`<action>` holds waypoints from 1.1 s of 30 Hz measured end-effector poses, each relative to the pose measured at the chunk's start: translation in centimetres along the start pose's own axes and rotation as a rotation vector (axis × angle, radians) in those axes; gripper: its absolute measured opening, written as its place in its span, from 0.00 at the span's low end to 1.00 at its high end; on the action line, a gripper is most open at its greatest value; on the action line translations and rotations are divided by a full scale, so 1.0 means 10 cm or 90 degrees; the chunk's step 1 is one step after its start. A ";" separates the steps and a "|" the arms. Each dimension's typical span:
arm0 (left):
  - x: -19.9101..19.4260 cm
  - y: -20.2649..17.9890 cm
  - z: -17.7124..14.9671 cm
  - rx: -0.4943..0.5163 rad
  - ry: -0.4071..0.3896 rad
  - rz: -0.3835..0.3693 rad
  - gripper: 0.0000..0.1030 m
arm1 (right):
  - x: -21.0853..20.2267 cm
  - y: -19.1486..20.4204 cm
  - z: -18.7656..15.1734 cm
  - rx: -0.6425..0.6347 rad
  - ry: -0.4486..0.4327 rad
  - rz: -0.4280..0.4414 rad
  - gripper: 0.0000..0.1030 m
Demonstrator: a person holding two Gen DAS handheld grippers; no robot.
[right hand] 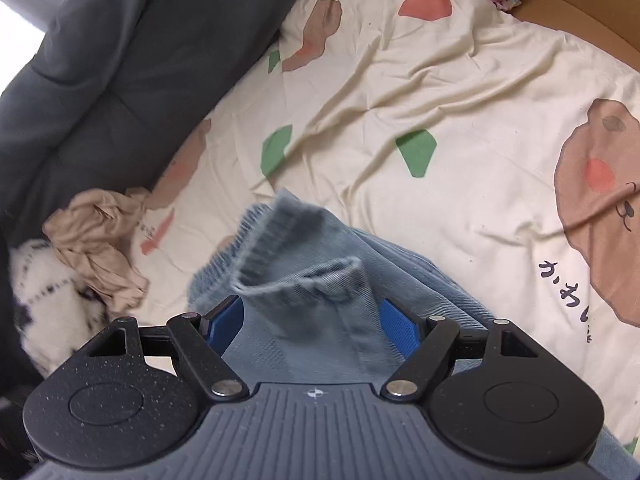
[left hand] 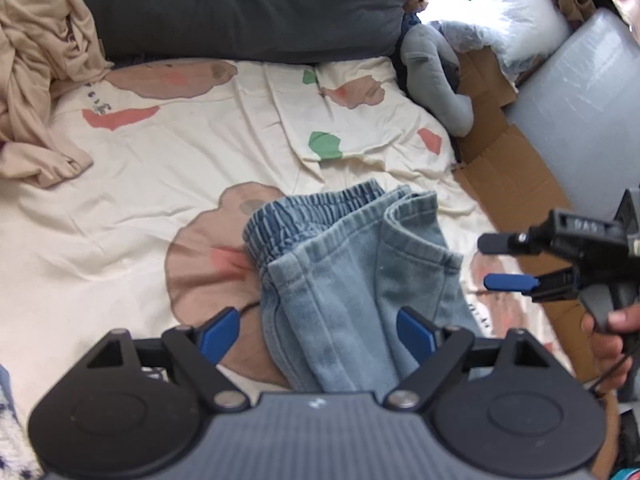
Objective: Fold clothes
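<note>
Nearest the left wrist camera, the left gripper (left hand: 318, 334) stands with its blue pads spread wide, and the folded light-blue jeans (left hand: 348, 276) run up between them without either pad pressing the cloth. In the right wrist view the right gripper (right hand: 312, 320) is likewise spread, its pads flanking a raised cuff of the jeans (right hand: 304, 280); the denim lies loose in the gap, though whether the right-hand pad brushes it I cannot tell. From the left camera the same right gripper (left hand: 506, 262) shows at the right edge, one black and one blue finger parted, with a hand (left hand: 612, 340) on its handle. The jeans rest on a cream bedsheet (left hand: 160, 168) printed with brown, coral and green shapes, their elastic waistband at the far end (the legs doubled over on top of it). Farther off to the left lies a crumpled beige garment (left hand: 44, 80), touching a dark grey cushion (left hand: 248, 4) that runs along the back. To the right sit flattened cardboard (left hand: 512, 168), a grey plush toy (left hand: 436, 76) and a white pillow (left hand: 516, 12).
</note>
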State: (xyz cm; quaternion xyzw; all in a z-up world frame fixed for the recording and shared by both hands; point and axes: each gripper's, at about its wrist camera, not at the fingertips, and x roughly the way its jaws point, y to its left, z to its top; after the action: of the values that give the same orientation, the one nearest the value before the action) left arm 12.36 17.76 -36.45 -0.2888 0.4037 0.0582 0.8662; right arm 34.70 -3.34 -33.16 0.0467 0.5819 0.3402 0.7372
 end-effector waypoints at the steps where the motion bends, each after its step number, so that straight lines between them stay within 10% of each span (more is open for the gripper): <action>1: 0.00 -0.01 -0.01 0.004 0.001 0.003 0.85 | 0.04 -0.03 -0.04 0.004 -0.005 0.001 0.78; 10: 0.01 0.02 -0.02 -0.005 0.007 0.004 0.91 | 0.32 -0.16 -0.20 -0.016 -0.027 -0.035 0.66; 20: -0.01 0.07 -0.01 -0.030 -0.007 0.009 0.90 | 0.30 -0.09 -0.29 -0.044 -0.022 0.009 0.08; 33: -0.17 0.15 0.08 -0.082 -0.062 -0.031 0.65 | -0.04 0.50 -0.56 -0.063 -0.035 0.119 0.02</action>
State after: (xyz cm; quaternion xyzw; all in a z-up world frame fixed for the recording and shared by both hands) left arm 11.30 19.68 -35.50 -0.3505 0.3497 0.0772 0.8654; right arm 27.46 -1.54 -32.23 0.0738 0.5371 0.4344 0.7193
